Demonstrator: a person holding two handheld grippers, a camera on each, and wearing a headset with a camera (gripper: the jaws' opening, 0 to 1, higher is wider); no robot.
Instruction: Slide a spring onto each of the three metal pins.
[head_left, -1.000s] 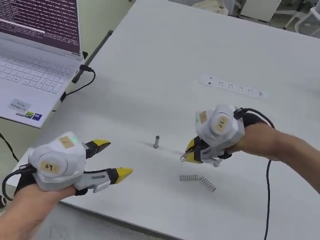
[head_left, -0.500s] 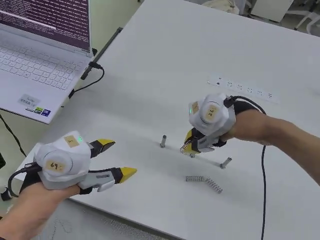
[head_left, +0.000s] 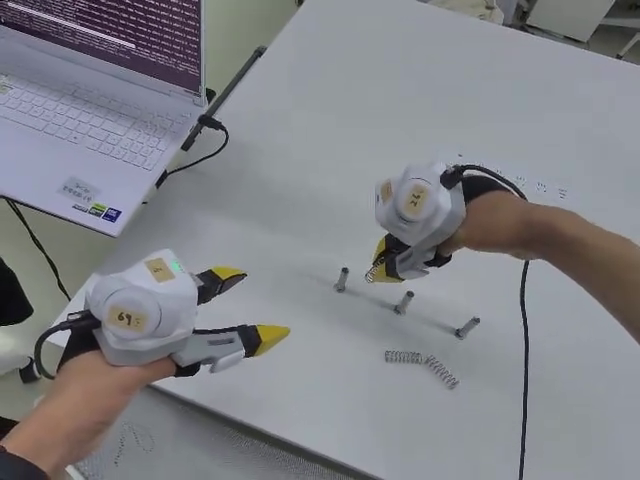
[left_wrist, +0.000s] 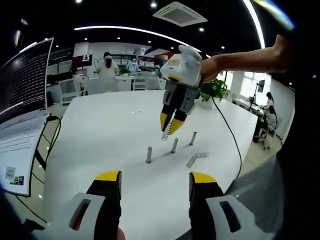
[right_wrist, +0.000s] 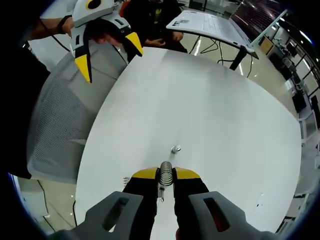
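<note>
The right claw clenches a spring just above the white surface, beside a row of three upright metal pins. Two loose springs lie near the row. The left claw hovers at the surface's near edge, jaws spread and empty, well apart from an open laptop.
</note>
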